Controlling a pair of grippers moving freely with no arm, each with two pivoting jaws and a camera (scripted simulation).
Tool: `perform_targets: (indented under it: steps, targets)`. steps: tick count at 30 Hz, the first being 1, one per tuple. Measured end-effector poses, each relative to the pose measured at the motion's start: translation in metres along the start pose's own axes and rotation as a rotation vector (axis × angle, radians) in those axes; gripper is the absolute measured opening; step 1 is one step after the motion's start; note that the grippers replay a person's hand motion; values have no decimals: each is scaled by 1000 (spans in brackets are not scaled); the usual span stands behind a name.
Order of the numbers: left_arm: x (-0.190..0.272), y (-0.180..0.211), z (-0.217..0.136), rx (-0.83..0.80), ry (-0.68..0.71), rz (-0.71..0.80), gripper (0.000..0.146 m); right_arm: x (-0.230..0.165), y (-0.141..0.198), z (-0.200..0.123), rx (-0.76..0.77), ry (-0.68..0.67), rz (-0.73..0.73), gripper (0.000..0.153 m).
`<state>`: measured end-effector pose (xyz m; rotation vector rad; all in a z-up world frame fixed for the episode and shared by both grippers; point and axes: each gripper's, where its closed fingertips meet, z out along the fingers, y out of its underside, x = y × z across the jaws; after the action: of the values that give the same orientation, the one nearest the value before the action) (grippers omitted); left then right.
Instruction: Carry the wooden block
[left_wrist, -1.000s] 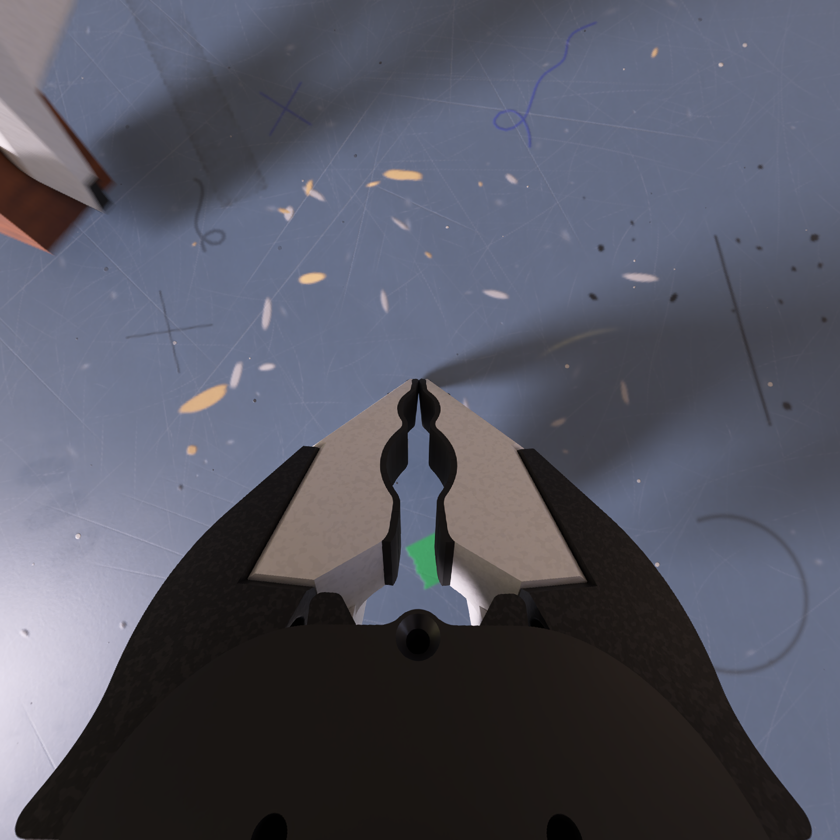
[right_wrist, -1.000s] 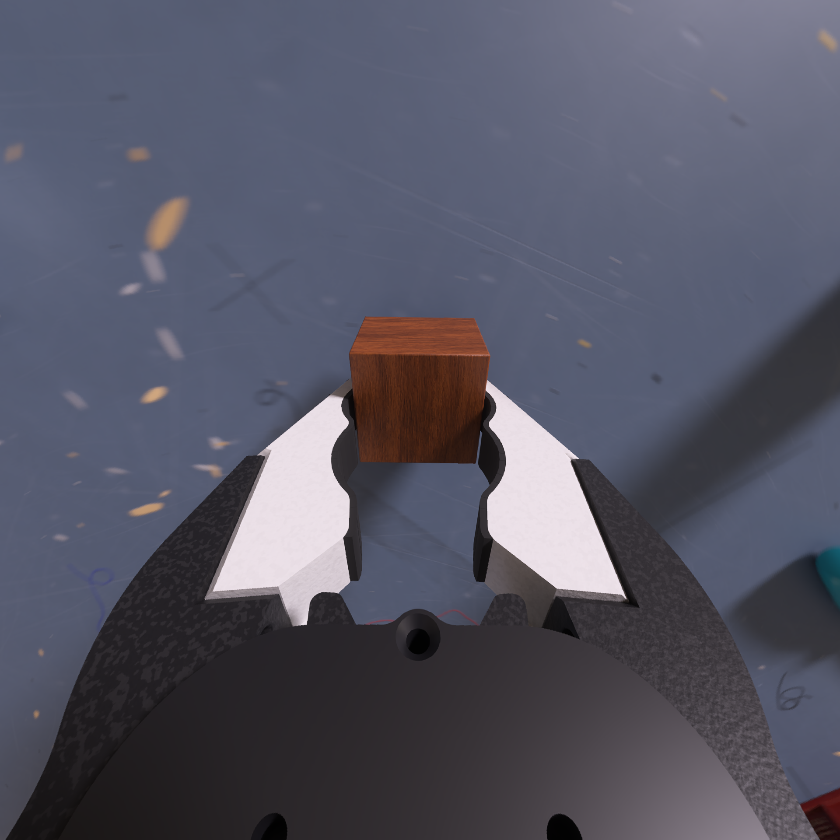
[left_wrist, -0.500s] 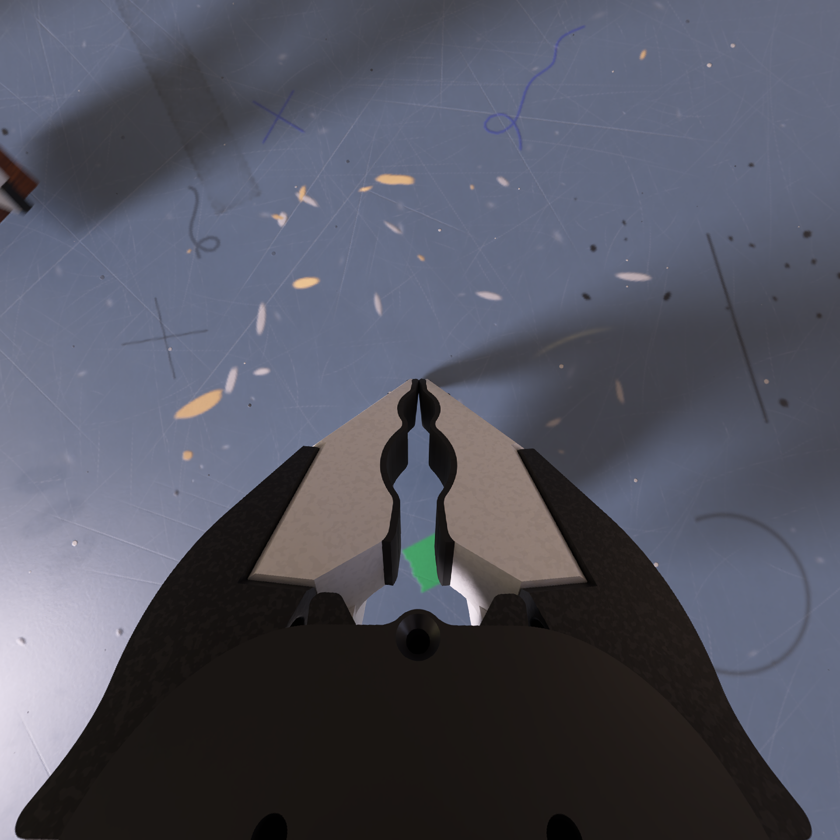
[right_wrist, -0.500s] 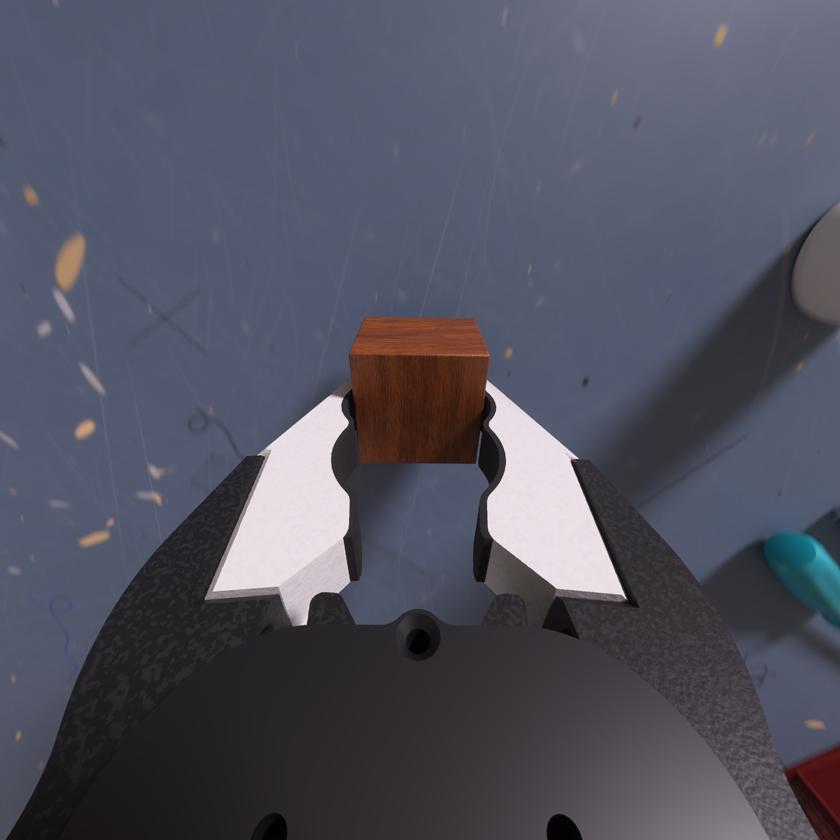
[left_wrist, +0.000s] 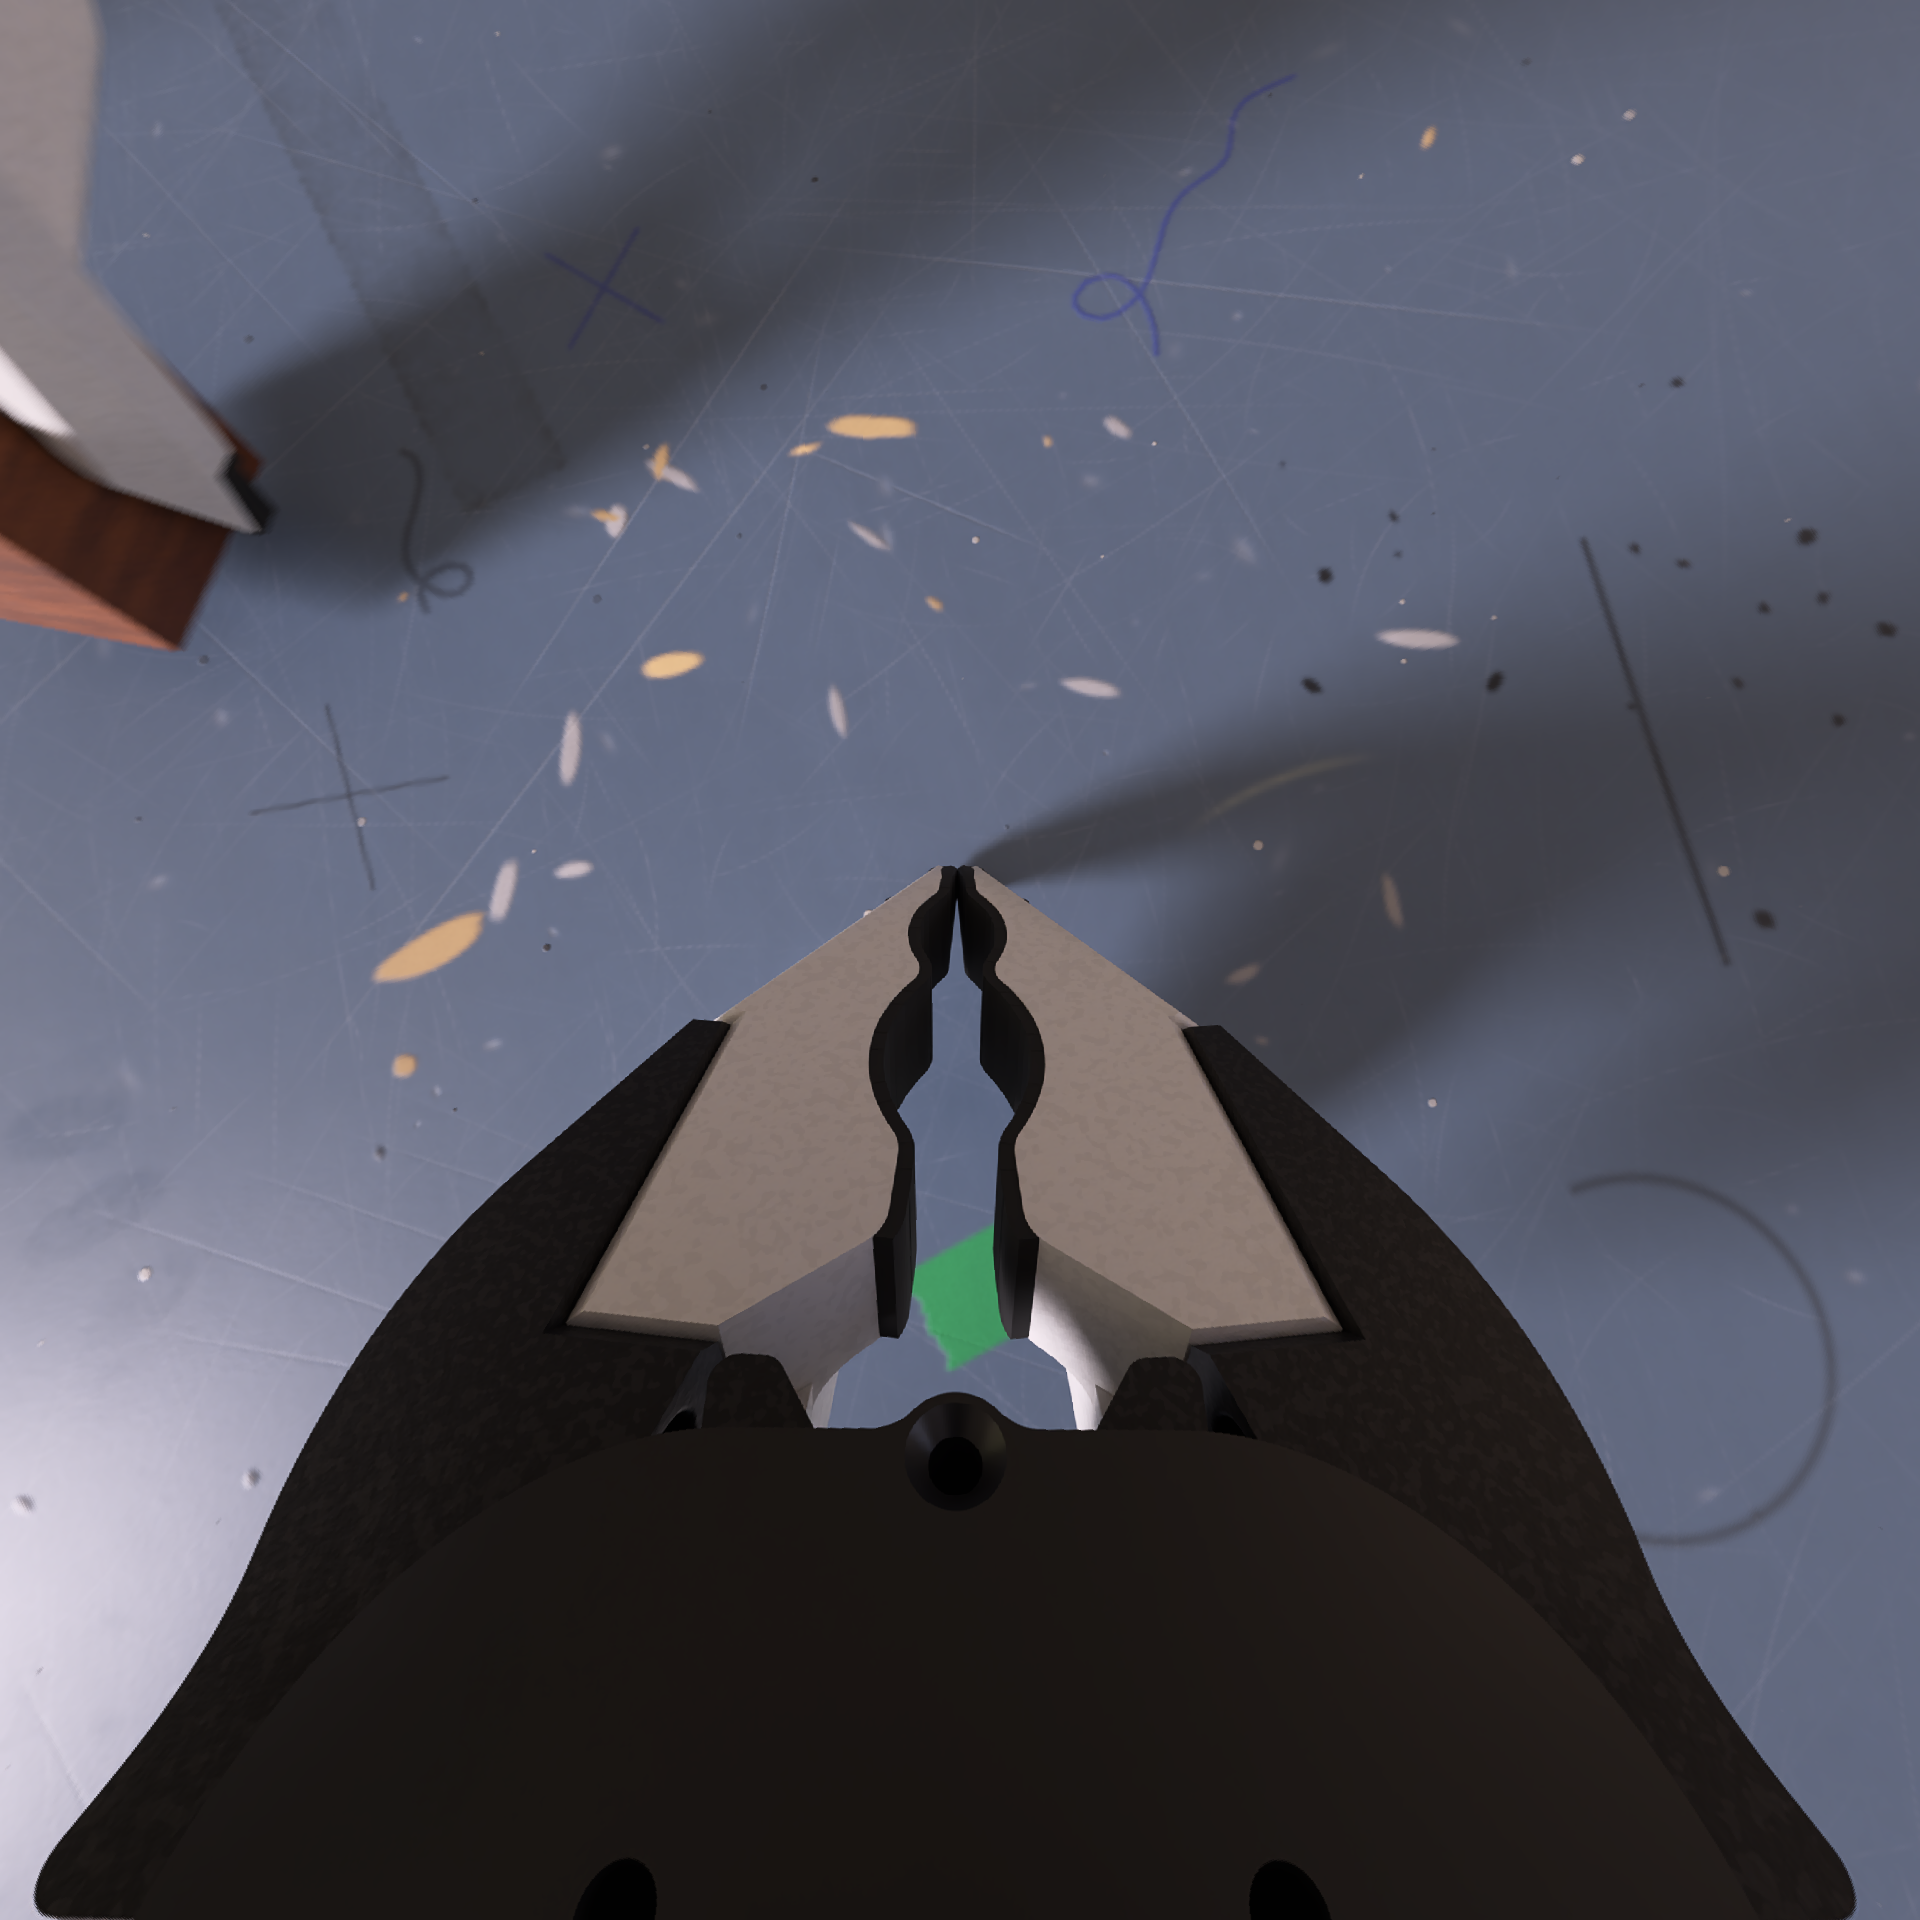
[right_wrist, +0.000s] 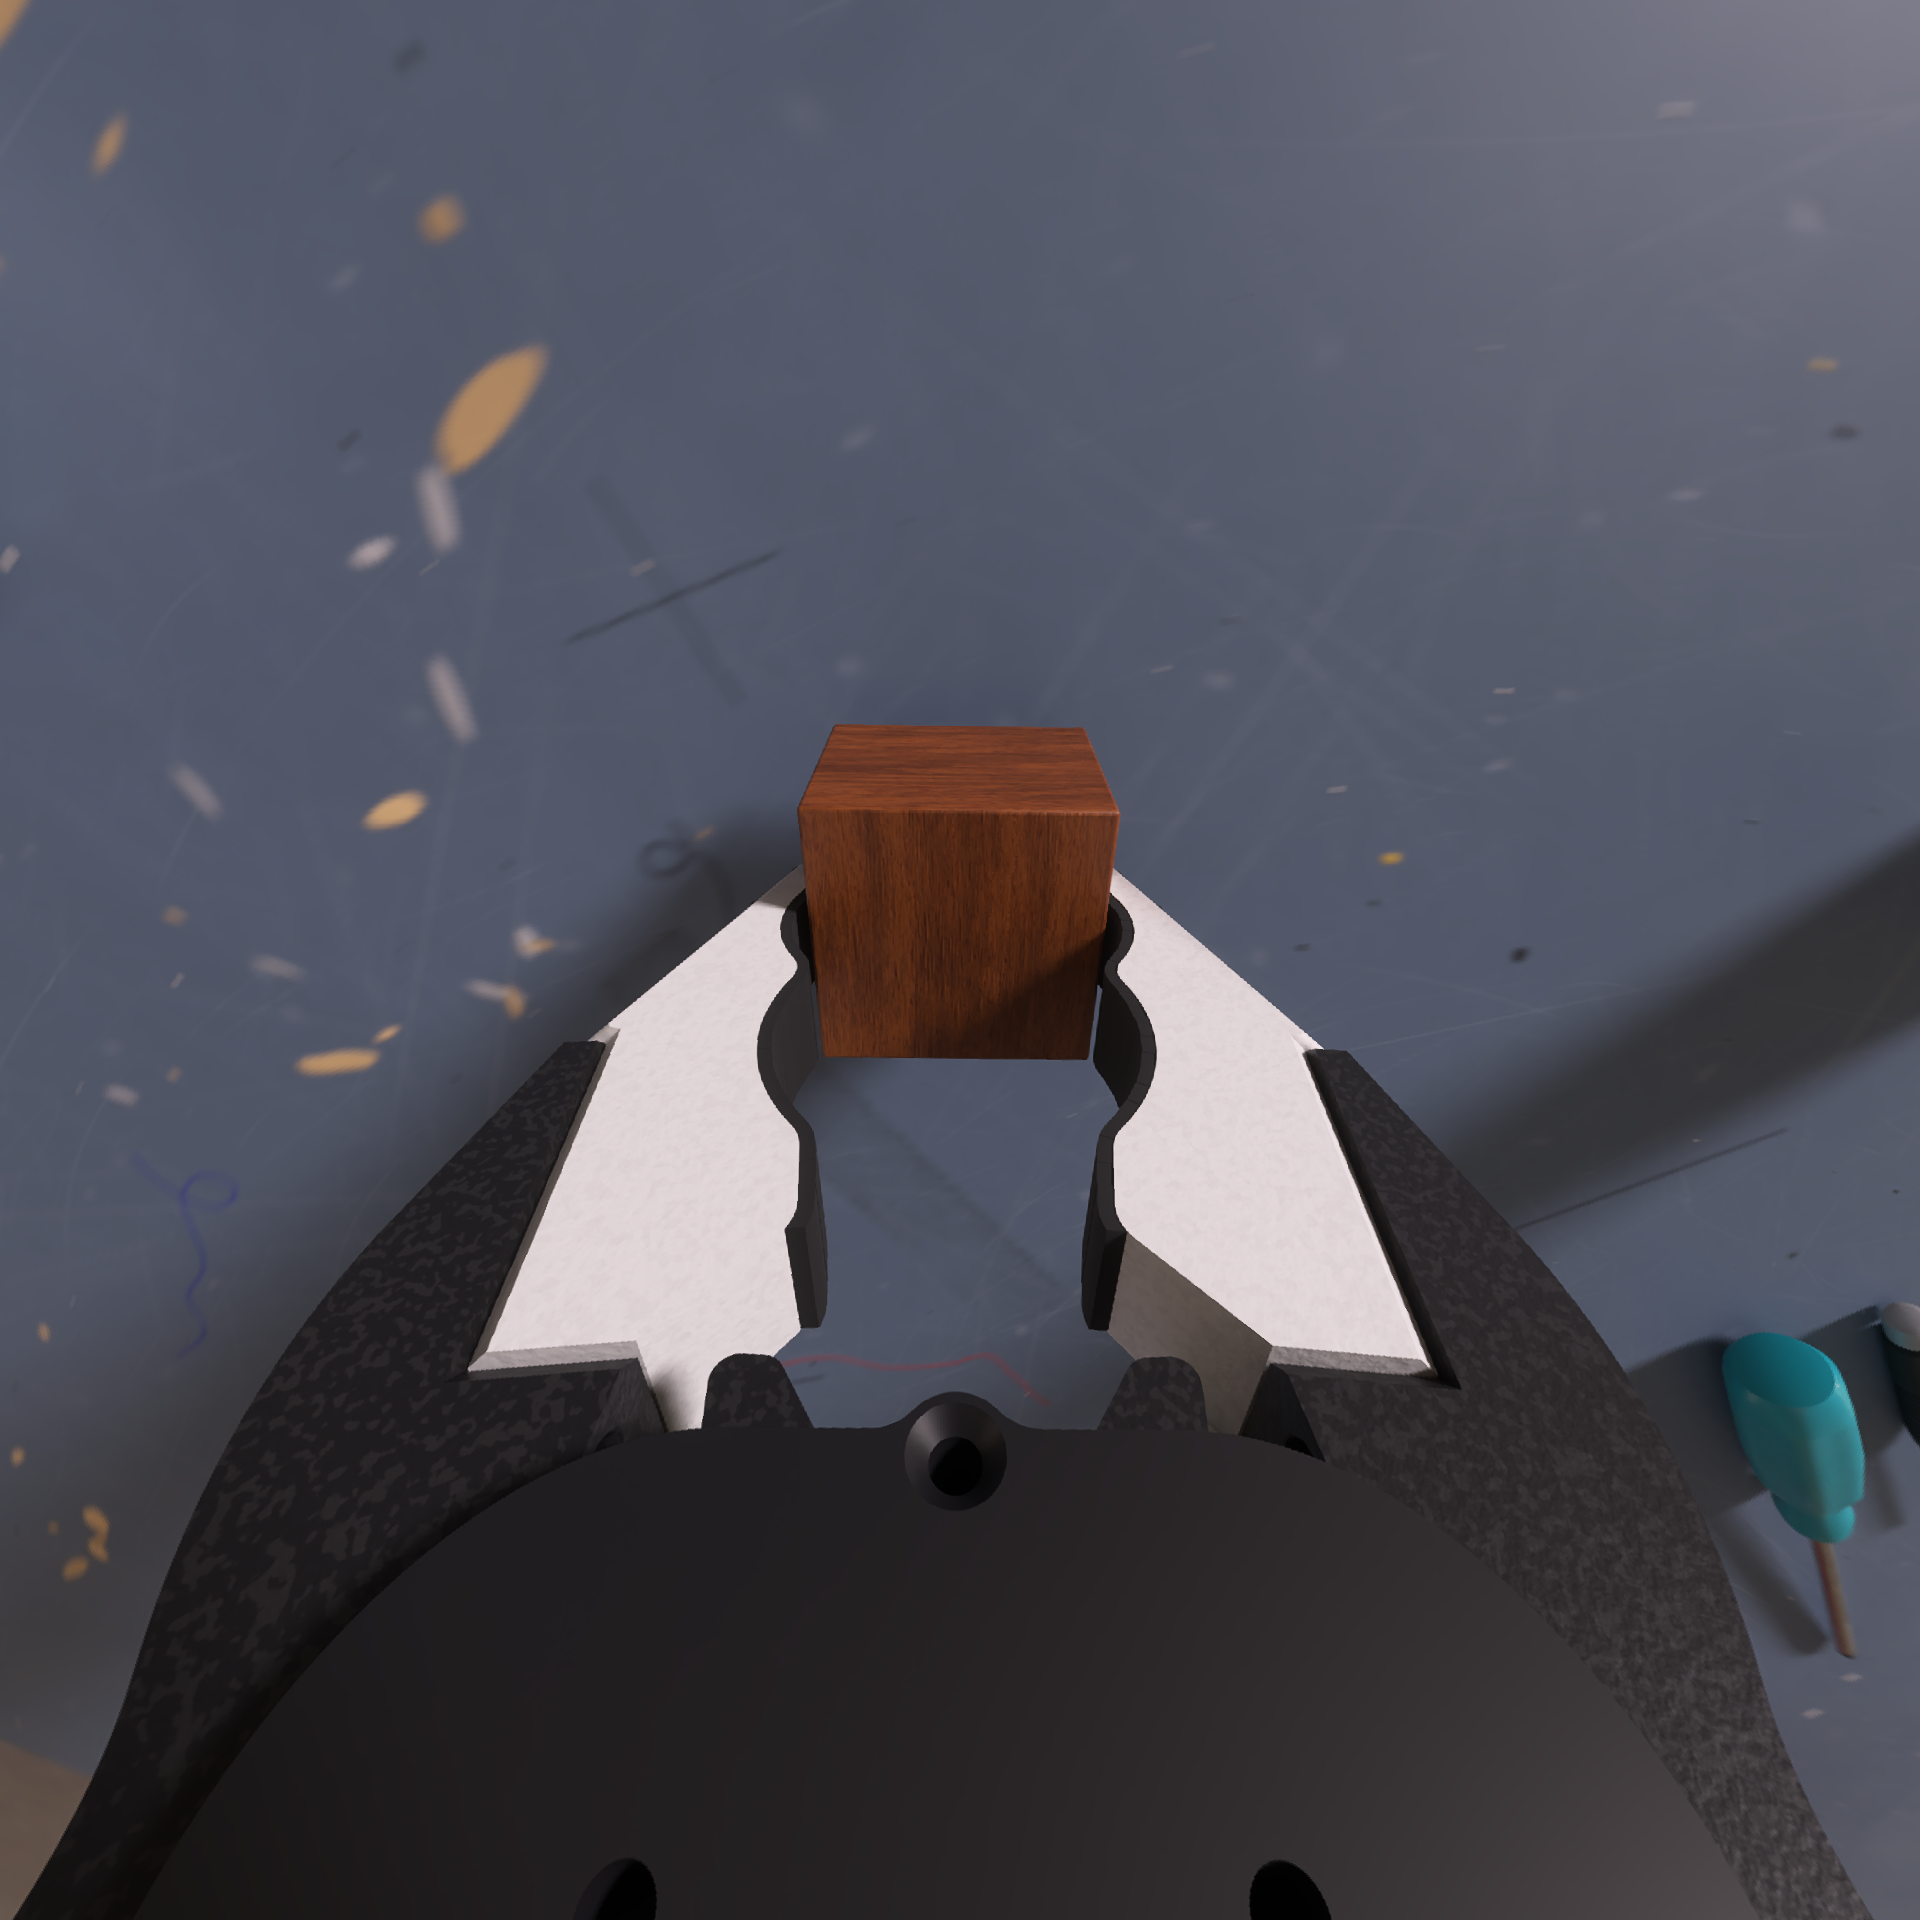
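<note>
A reddish-brown wooden block (right_wrist: 956, 904) sits between the tips of my right gripper (right_wrist: 956, 914), which is shut on it and holds it above the blue-grey table. The block also shows at the far left of the left wrist view (left_wrist: 94, 561), held by the other gripper's pale finger (left_wrist: 125, 416). My left gripper (left_wrist: 956, 883) is shut and empty, its tips touching, hovering over the table.
The blue-grey table (left_wrist: 1247, 520) is scratched, with paint flecks and pen marks. A green patch (left_wrist: 961, 1309) shows below my left gripper's fingers. A teal-handled screwdriver (right_wrist: 1797, 1444) lies at the right of the right wrist view, with another tool's grey end (right_wrist: 1901, 1325) beside it.
My right gripper has turned and shifted with the block; the screwdriver now shows fuller at its lower right. In the left wrist view the block and finger have come back in at the left edge.
</note>
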<state>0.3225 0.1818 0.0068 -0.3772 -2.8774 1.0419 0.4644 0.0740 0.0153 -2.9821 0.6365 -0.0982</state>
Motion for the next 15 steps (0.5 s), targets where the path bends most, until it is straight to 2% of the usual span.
perform_targets:
  steps: [2,6,9,11,13,15]
  targets:
    - [2,-1,1,11,32,-10,0,-20,9,-2,-26,-7,-45,51]
    - [6,-1,0,4,31,7,0,-45,44,-6,24,-41,12,51]
    - [7,0,0,-4,29,8,0,-72,68,-9,43,-39,2,51]
    - [7,0,0,-10,27,16,0,-77,89,-11,31,-18,21,51]
    - [8,0,0,-12,30,21,0,-72,114,-13,14,-16,106,51]
    - [8,0,0,-10,30,21,0,-75,120,-14,15,-41,140,51]
